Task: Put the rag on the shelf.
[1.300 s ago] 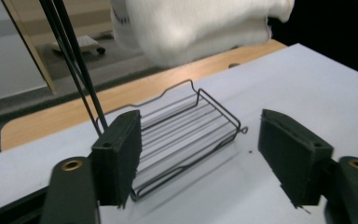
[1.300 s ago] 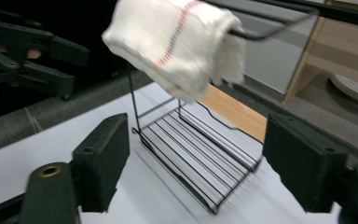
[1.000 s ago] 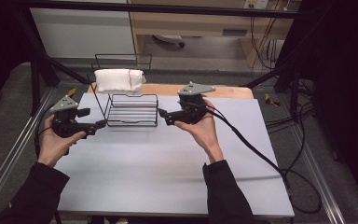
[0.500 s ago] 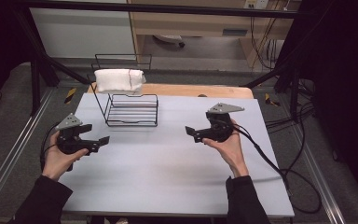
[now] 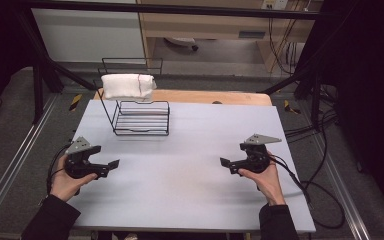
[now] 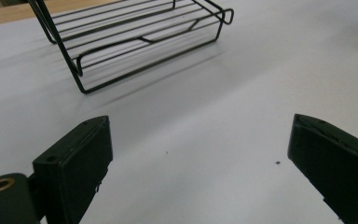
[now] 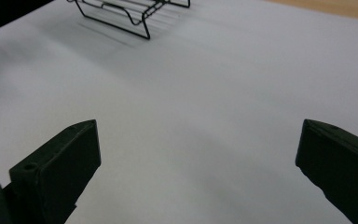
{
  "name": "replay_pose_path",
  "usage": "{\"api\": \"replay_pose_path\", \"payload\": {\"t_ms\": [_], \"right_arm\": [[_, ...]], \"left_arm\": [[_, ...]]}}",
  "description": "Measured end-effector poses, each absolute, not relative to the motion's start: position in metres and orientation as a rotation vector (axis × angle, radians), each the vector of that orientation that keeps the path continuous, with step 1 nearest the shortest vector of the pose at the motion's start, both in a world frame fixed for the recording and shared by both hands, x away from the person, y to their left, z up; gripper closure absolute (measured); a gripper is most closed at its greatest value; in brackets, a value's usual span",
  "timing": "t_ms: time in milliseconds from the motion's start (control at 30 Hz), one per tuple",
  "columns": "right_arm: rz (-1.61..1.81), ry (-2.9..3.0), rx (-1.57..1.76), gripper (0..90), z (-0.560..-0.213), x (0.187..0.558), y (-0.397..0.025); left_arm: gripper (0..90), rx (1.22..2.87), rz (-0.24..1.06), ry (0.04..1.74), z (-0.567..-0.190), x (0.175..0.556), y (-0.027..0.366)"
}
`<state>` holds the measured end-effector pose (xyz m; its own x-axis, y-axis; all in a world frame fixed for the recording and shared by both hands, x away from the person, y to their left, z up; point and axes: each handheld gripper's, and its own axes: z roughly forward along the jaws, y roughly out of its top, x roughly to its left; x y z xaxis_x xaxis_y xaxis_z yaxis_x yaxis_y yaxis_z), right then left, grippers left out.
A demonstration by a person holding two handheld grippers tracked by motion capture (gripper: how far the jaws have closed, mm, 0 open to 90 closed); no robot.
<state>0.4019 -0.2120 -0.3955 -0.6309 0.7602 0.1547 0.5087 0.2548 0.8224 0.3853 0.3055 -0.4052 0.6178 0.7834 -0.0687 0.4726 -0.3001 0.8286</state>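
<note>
A white table (image 5: 180,190) spans the middle of the frame, with a wooden strip (image 5: 220,97) along its far edge. At top centre stands a cabinet (image 5: 205,25); cables (image 5: 278,50) hang at upper right.

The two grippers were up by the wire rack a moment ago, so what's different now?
Both have pulled back toward the person and spread apart: the left gripper now sits near the table's left front edge, the right gripper near its right side. Their jaws stand wide open and hold nothing. The wire rack and the white towel draped on its top rail stayed put.
</note>
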Motion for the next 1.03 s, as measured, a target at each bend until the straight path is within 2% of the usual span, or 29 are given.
{"api": "replay_pose_path", "payload": {"t_ms": [467, 1033], "right_arm": [[1.338, 2.287, 1.217, 0.3, -0.434, 0.375, -0.255], [1.345, 2.281, 1.257, 0.4, -0.445, 0.365, -0.266]], "left_arm": [[6.8, 2.002, 0.421, 0.97, -0.432, 0.373, 0.306], [6.8, 2.008, 0.42, 0.959, -0.437, 0.37, 0.307]]}}
